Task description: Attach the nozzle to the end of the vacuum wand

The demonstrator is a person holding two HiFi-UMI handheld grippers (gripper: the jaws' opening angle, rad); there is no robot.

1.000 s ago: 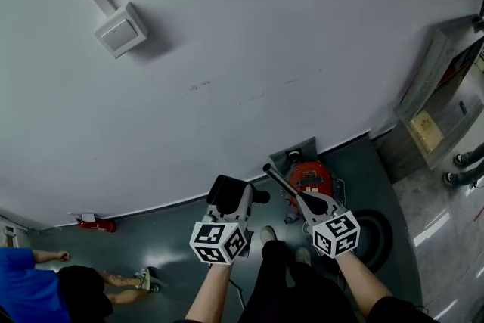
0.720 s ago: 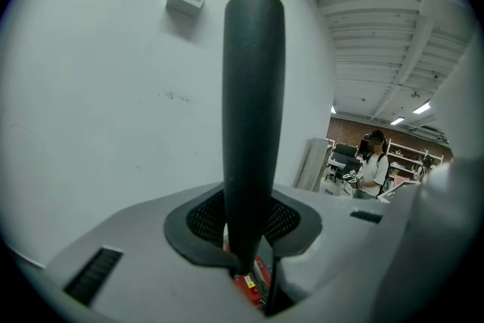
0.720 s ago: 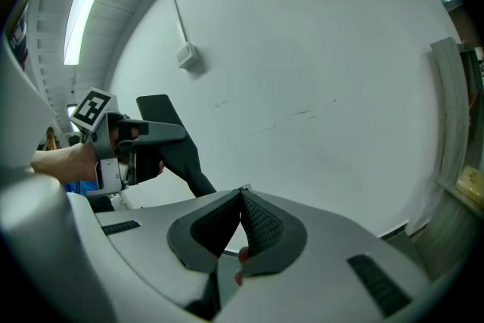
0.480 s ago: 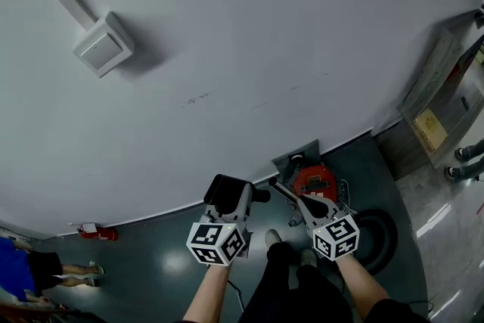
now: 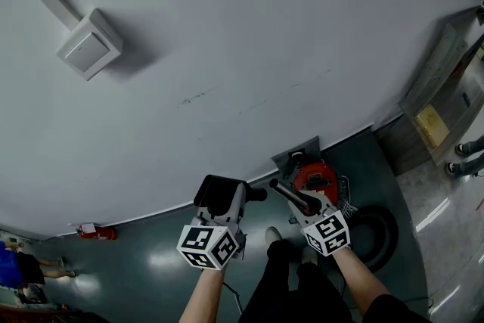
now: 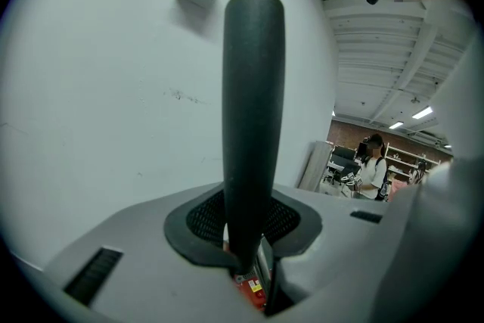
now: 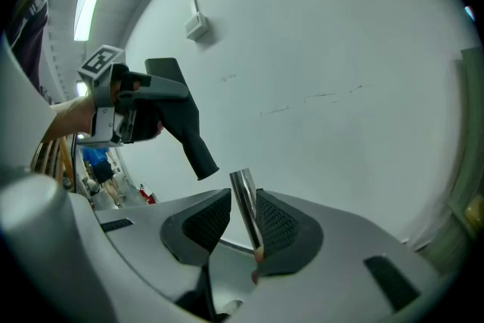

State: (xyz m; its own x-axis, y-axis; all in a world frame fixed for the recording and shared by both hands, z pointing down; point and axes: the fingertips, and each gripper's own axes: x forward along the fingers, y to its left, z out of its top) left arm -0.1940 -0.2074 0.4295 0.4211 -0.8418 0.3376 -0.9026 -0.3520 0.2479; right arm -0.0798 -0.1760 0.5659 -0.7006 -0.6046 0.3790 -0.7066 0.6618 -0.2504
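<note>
My left gripper (image 5: 227, 217) is shut on the black nozzle (image 5: 221, 197). In the left gripper view the nozzle's round tube (image 6: 253, 125) stands straight up out of the gripper (image 6: 246, 242). The right gripper (image 5: 306, 209) has the thin shiny metal wand (image 5: 291, 195) between its jaws, which are opening. In the right gripper view the wand (image 7: 246, 208) leans on the right-hand pad, with a gap at the other pad around the gripper's middle (image 7: 240, 227). The nozzle (image 7: 181, 125) hangs up and left of the wand's tip, its open end a short gap away.
A red vacuum cleaner (image 5: 316, 181) stands on the dark floor by the white wall, with a black hose (image 5: 374, 234) coiled to its right. My legs (image 5: 283, 276) are below the grippers. A wall box (image 5: 88, 44), a red extinguisher (image 5: 97, 232) and a shelf unit (image 5: 435, 117) lie further off.
The right gripper has sunk toward the vacuum cleaner, and less wand sticks out beyond it. The left gripper and nozzle drifted a little left. The view itself has swung.
</note>
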